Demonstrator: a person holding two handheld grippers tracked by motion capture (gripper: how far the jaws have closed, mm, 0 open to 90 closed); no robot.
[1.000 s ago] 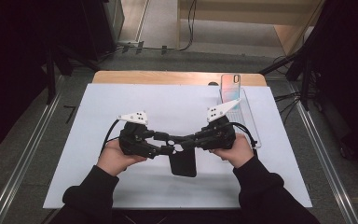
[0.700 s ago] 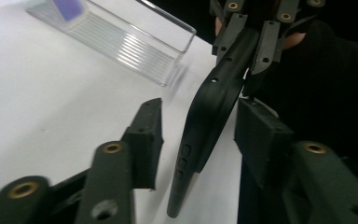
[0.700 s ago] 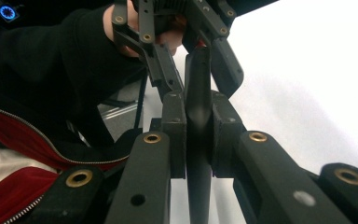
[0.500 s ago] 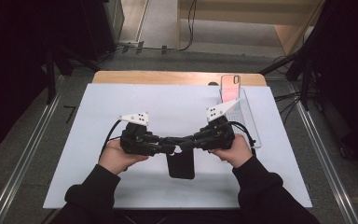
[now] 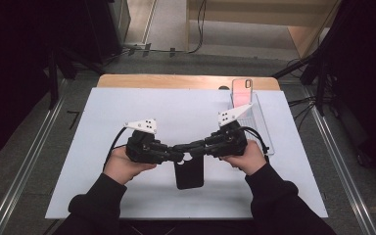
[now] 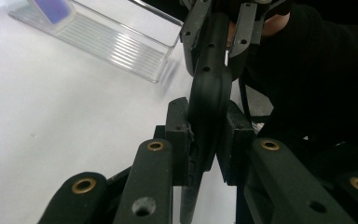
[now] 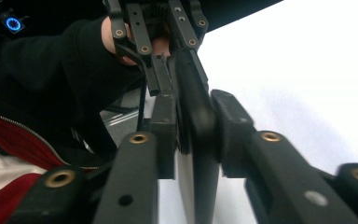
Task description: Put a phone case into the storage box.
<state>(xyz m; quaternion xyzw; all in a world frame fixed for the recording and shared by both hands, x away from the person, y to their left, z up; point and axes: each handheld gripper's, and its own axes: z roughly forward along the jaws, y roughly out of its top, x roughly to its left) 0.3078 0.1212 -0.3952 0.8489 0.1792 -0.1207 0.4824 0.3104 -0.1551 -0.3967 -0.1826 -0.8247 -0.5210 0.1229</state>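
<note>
- Two hand-held grippers are meeting over a white table mat point(image 5: 127, 103), sharing a black phone case point(image 5: 189, 172) that is hanging edge-up between them, its lower end close above the mat near the person's side.
- The left gripper point(image 5: 178, 154) is clamping the case's top edge, its jaws having just been closing onto it; in the left gripper view both pads are pressing the thin black shell point(image 6: 208, 116).
- The right gripper point(image 5: 196, 148) is gripping the same top edge from the opposite side, but its jaws have just been opening a little, with the case point(image 7: 196, 140) between the pads and, as far as the view shows, touched by them.
- The risk: with the right grip loosening, the case may be left swinging from one pinch point and could twist or slide out onto the mat.
- A second risk: the shell looks flexible and smooth, so squeezing its rim hard may be bending it rather than holding it.
- The case is appearing matte, rubbery and flat, with rounded corners and small holes along the edge.
- A clear ribbed plastic tray point(image 5: 260, 128) is sitting at the mat's right, well apart, with a pinkish phone case point(image 5: 241, 92) standing at its far end.
</note>
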